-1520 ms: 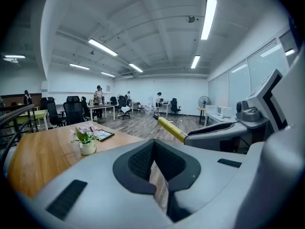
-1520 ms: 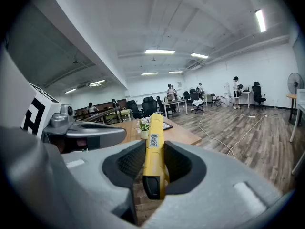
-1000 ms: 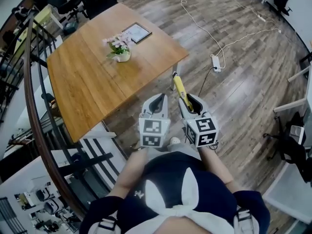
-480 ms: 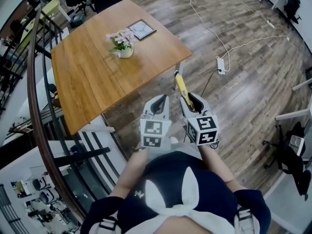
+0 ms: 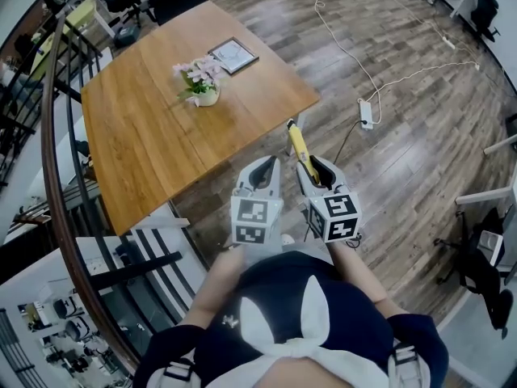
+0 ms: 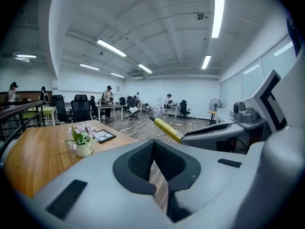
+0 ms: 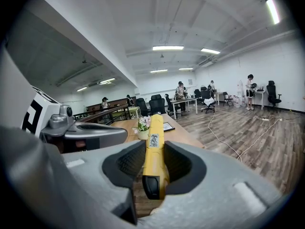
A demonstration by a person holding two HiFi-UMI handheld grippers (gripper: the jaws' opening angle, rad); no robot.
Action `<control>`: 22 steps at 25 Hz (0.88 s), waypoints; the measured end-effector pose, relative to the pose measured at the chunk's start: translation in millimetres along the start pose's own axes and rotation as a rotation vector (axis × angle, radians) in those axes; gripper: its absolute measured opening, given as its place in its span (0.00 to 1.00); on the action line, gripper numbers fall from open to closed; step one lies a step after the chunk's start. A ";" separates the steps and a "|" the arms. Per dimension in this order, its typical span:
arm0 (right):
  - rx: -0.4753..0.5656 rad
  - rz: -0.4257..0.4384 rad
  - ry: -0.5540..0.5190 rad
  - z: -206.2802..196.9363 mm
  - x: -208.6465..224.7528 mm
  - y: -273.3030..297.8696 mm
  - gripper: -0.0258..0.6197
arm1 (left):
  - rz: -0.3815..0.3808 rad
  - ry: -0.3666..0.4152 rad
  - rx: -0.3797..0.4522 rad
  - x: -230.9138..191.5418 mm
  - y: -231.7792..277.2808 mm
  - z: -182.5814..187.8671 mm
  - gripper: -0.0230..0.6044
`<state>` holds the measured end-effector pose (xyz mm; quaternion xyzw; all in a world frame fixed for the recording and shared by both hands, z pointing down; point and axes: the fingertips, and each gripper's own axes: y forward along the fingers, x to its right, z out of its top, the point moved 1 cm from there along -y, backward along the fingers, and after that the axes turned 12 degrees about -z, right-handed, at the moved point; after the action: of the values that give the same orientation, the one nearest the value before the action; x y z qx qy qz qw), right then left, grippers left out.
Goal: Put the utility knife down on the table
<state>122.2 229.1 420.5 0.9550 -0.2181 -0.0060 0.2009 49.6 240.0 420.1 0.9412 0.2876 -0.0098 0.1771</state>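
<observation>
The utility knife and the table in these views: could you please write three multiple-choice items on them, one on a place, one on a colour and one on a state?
1. Where does the flower pot stand?
A) on the floor
B) on the table, near the framed picture
C) on a chair

2. What colour is the body of the utility knife?
A) yellow
B) red
C) green

3. What is the state of the utility knife?
A) lying on the table
B) lying on the floor
C) clamped in the right gripper

Answers:
1 B, as the head view shows the pot on the wooden top beside the frame.
2 A, as both the head view and the right gripper view show a yellow body.
3 C, as the right gripper view shows the jaws pressed on the knife, off the table.
</observation>
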 end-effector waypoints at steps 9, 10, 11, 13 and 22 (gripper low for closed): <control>-0.007 -0.011 0.005 30.2 9.2 75.4 0.23 | -0.011 0.004 -0.016 -65.8 48.5 20.6 0.06; -0.007 -0.013 0.006 34.0 9.8 83.5 0.23 | -0.011 0.003 -0.017 -73.5 52.9 22.8 0.06; -0.006 -0.014 0.007 37.5 10.5 91.4 0.23 | -0.011 0.002 -0.018 -80.8 57.1 25.0 0.06; -0.005 -0.020 0.009 43.6 12.5 107.0 0.23 | -0.011 0.000 -0.020 -94.7 64.6 28.8 0.06; -0.014 -0.054 0.024 67.2 12.9 167.1 0.23 | -0.025 -0.007 -0.034 -151.4 90.5 39.6 0.06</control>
<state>58.0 60.4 424.2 0.9591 -0.1897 -0.0012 0.2100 -24.1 75.3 430.9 0.9343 0.2990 -0.0102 0.1941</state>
